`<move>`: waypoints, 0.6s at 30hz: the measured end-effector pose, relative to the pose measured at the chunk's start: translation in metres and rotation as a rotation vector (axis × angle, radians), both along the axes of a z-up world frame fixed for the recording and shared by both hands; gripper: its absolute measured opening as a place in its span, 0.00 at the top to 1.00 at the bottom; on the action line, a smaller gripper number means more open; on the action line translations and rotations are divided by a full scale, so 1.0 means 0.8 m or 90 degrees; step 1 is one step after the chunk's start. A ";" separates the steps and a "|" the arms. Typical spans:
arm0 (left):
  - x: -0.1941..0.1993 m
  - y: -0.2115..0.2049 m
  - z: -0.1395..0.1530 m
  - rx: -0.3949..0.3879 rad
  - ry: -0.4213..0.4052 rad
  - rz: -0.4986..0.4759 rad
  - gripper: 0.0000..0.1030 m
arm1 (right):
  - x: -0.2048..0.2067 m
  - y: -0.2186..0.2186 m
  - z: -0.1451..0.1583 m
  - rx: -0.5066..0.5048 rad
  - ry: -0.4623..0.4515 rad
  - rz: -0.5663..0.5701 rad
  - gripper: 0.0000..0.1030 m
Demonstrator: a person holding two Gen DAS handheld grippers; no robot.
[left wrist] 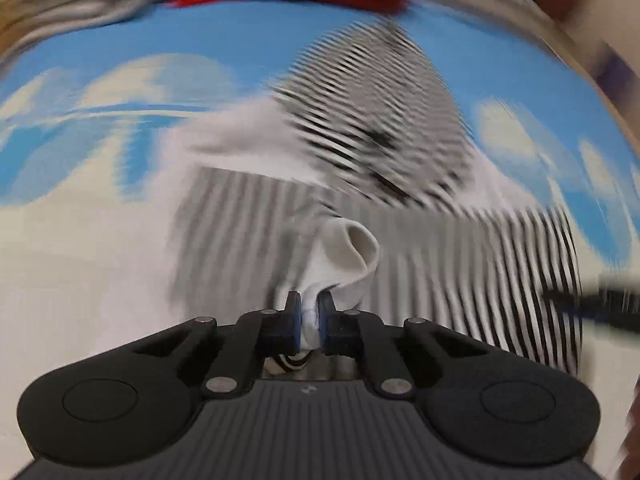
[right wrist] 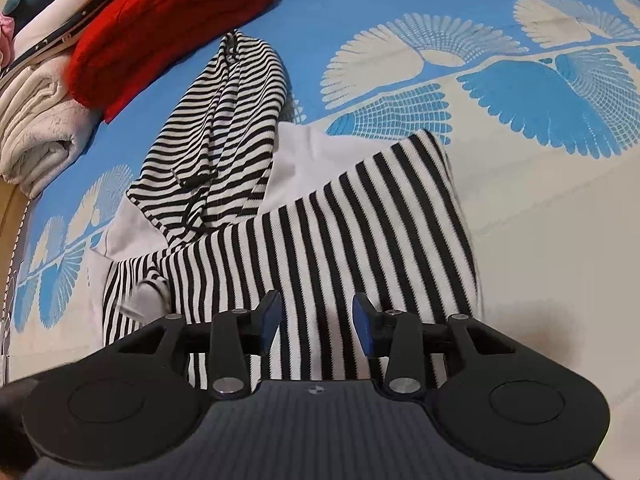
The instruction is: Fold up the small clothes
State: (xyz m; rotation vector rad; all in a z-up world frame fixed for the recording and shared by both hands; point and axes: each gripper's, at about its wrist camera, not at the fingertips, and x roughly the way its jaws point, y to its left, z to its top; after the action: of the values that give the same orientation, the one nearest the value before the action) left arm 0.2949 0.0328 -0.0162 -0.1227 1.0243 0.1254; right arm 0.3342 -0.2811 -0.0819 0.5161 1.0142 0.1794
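A black-and-white striped garment [right wrist: 328, 236] with white parts lies on a blue and cream patterned cloth [right wrist: 500, 80]. A rumpled, finely striped part [right wrist: 224, 128] lies at its far left. My left gripper [left wrist: 309, 316] is shut on a white fold of the garment [left wrist: 348, 256] and lifts it; that view is blurred by motion. My right gripper [right wrist: 316, 322] is open and empty, just above the broad-striped part [left wrist: 500, 280] near its front edge. The right gripper shows as a dark blur at the right edge of the left wrist view [left wrist: 592, 304].
A red knitted item [right wrist: 160, 28] and a rolled cream towel [right wrist: 36, 128] lie at the far left. Folded white and dark cloths [right wrist: 60, 4] are stacked behind them. A wooden edge [right wrist: 10, 208] borders the cloth on the left.
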 end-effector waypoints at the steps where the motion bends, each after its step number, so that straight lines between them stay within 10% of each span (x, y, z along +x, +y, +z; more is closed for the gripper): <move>1: -0.009 0.022 0.014 -0.005 -0.017 0.062 0.91 | -0.001 0.001 -0.001 0.004 0.004 0.002 0.60; 7: -0.030 0.114 0.033 -0.038 -0.021 0.247 0.91 | -0.004 0.003 -0.016 0.019 0.037 -0.007 0.57; 11: -0.017 0.123 0.028 -0.068 -0.024 0.216 0.74 | -0.004 0.001 -0.030 0.009 0.064 -0.026 0.57; 18: -0.004 0.133 -0.030 -0.168 0.060 0.232 0.73 | -0.004 0.001 -0.033 0.012 0.068 -0.035 0.55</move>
State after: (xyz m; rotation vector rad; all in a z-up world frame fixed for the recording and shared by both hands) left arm 0.2917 0.1393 -0.0398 -0.5483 1.1010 0.3293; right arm 0.3309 -0.2805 -0.1082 0.5745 1.1027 0.1131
